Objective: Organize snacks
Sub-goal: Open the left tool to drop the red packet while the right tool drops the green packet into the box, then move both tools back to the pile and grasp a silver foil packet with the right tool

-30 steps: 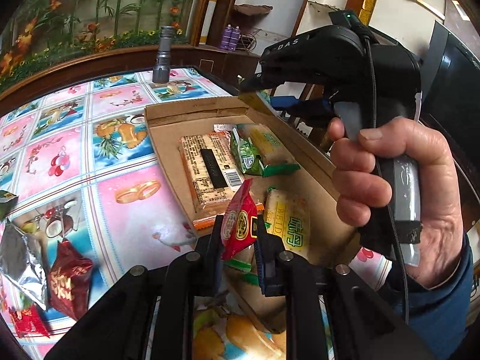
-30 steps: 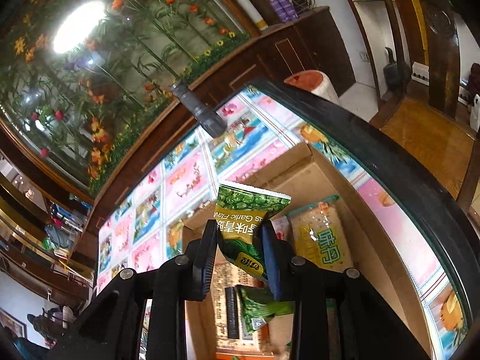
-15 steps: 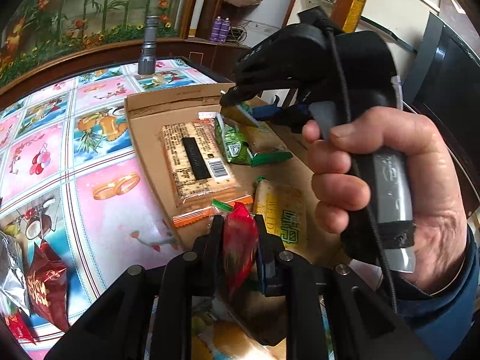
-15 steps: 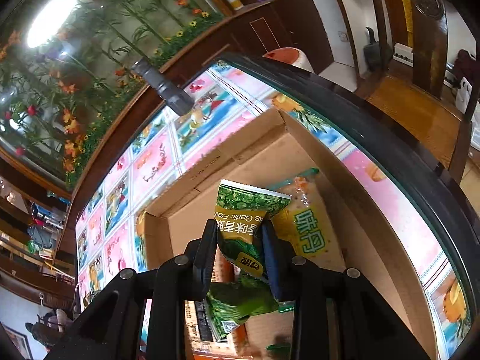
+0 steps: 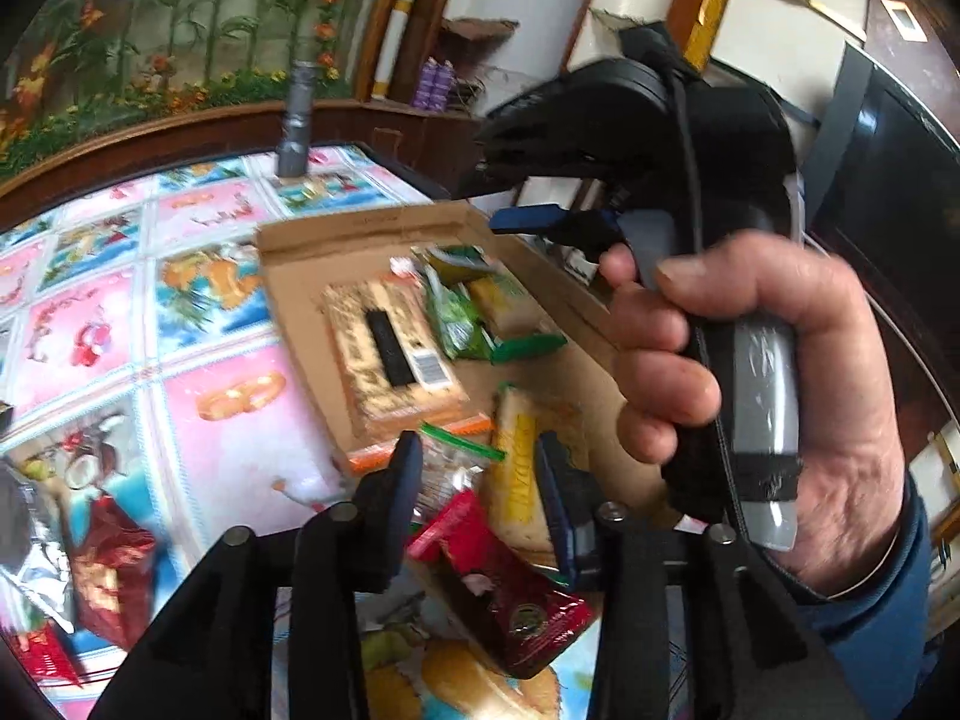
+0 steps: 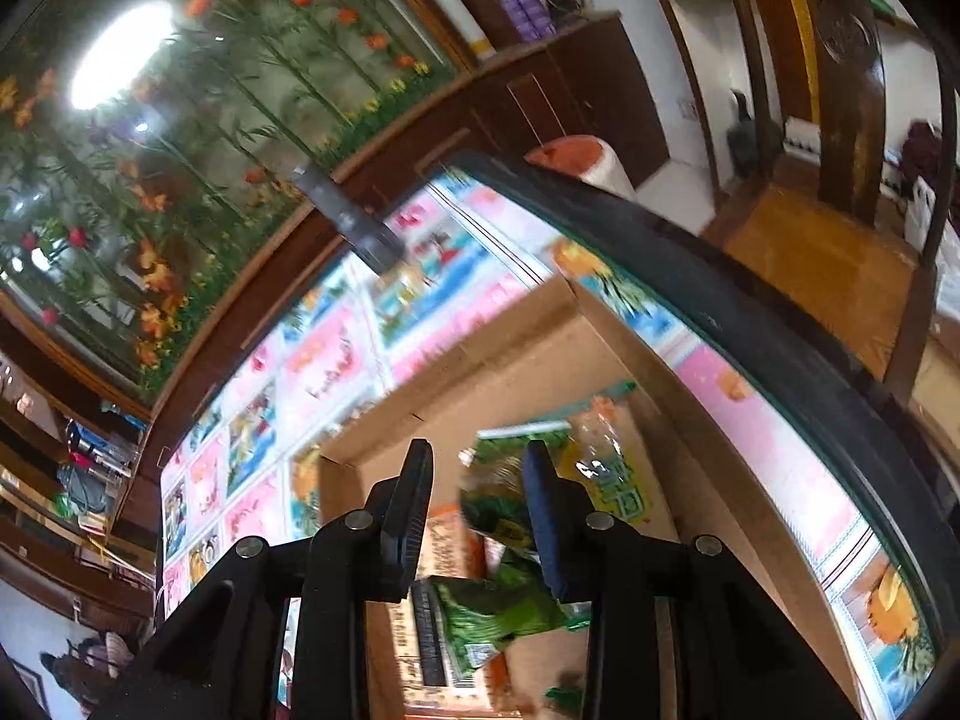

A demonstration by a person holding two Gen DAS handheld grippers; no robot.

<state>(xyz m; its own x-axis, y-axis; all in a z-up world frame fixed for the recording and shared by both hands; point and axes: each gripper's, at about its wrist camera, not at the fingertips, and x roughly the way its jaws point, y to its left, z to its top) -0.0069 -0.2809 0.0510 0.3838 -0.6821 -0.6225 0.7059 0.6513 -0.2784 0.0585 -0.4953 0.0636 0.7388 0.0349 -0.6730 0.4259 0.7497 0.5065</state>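
Left view: my left gripper [image 5: 477, 468] gapes wide — the red foil snack packet [image 5: 510, 594] lies loose below, at the shallow brown cardboard box [image 5: 300, 276]'s near edge. Right view: my right gripper [image 6: 477, 489] stands spread — the green pea packet [image 6: 501, 483] is free over the box [image 6: 678, 456].

A grey flashlight [image 5: 295, 120] stands upright on the patterned tablecloth [image 5: 204, 324].

A bare, lined hand [image 5: 756, 384] with a blue sleeve cuff grips a black-and-grey handle. A black cable runs down it. Silver screws dot the black gripper linkages [image 6: 477, 510].
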